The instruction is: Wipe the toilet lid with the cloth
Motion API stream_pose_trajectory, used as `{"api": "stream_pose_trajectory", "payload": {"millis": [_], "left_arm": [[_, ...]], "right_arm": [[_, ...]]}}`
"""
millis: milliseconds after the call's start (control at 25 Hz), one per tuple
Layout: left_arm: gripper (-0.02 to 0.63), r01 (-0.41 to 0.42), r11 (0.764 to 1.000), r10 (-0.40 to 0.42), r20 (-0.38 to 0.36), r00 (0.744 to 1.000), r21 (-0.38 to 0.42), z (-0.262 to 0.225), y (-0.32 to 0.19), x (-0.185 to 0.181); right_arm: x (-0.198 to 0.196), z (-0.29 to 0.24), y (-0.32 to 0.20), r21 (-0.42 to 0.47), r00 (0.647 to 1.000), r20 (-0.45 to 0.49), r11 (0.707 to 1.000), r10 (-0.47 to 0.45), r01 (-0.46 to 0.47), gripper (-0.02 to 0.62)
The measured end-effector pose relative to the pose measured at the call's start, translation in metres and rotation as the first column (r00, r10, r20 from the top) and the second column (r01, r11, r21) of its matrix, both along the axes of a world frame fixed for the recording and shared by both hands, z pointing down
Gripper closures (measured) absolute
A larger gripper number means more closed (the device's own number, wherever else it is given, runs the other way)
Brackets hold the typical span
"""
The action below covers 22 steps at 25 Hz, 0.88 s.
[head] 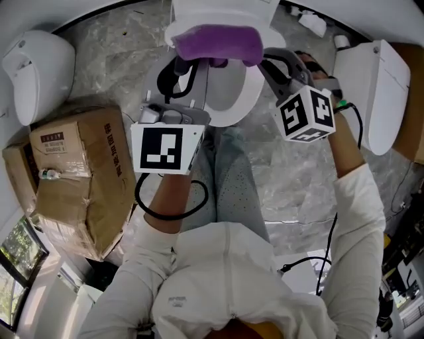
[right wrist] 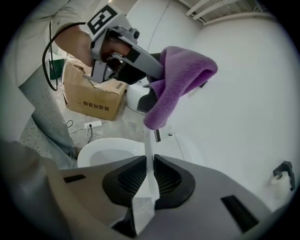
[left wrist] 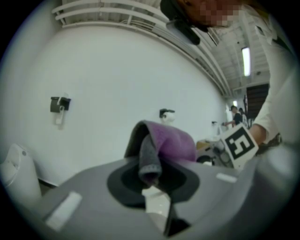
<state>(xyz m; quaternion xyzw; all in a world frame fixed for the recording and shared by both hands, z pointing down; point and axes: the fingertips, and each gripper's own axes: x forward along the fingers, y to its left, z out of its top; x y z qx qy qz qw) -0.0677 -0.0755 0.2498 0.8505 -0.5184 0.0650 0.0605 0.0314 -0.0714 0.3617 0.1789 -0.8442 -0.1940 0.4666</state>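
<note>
- Nearest, the person's white sleeves and pale trouser legs (head: 228, 172) stand over a grey marbled floor (head: 291, 179)
- To the near left a taped cardboard box (head: 73, 172) sits on the floor
- The left gripper (head: 184, 65) reaches away from the person, its jaws clamped tight on a gathered grey fold of the purple cloth (head: 215, 43), which rises out of the pinch and droops to the right
- The right gripper (head: 264, 61) comes in from the right, tilted downward, at the cloth's right end; its jaws are drawn almost together on a thin white strip (right wrist: 148, 140) that runs up to the cloth's hanging tip, and I cannot tell whether the strip belongs to the cloth
- The cloth hangs in the air between the two grippers, over the far part of the toilet bowl (head: 248, 99), clear of it
- Just beyond the cloth the toilet lid (head: 199, 10) stands raised; I cannot tell whether the cloth touches it
- Two more white toilets (head: 33, 73) stand well apart, one far left and one far right
</note>
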Motion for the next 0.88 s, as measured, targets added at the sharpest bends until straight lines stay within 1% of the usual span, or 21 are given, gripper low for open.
{"api": "stream_pose_trajectory", "payload": {"millis": [120, 200, 320, 480, 720, 880], "left_arm": [[0.554, -0.014, 1.000, 0.014, 0.010, 1.000, -0.015, 0.013, 0.025, -0.004], [0.554, -0.026, 0.999, 0.027, 0.027, 0.999, -0.018, 0.022, 0.037, -0.005], [0.554, -0.041, 0.999, 0.043, 0.059, 0.997, -0.026, 0.037, 0.052, -0.006], [0.554, -0.048, 0.999, 0.049, 0.055, 0.997, -0.025, 0.046, 0.069, -0.002], [0.554, -0.024, 0.999, 0.025, 0.043, 0.999, -0.023, 0.057, 0.087, -0.001], [0.554, 0.009, 0.999, -0.007, 0.042, 0.999, -0.048, 0.070, 0.097, 0.002]], "right_arm": [[-0.002, 0.026, 0.040, 0.003, 1.000, -0.021, 1.000, 0.001, -0.001, 0.540], [-0.003, 0.039, 0.057, 0.009, 1.000, -0.021, 1.000, 0.018, -0.018, 0.538], [-0.002, 0.050, 0.069, 0.002, 0.998, -0.001, 0.998, 0.055, -0.055, 0.531], [0.000, 0.063, 0.084, 0.015, 0.998, -0.023, 0.999, 0.050, -0.050, 0.531], [-0.004, 0.082, 0.103, 0.040, 0.998, -0.054, 0.999, 0.031, -0.029, 0.528], [-0.004, 0.097, 0.120, 0.023, 0.998, -0.059, 1.000, 0.001, 0.000, 0.525]]}}
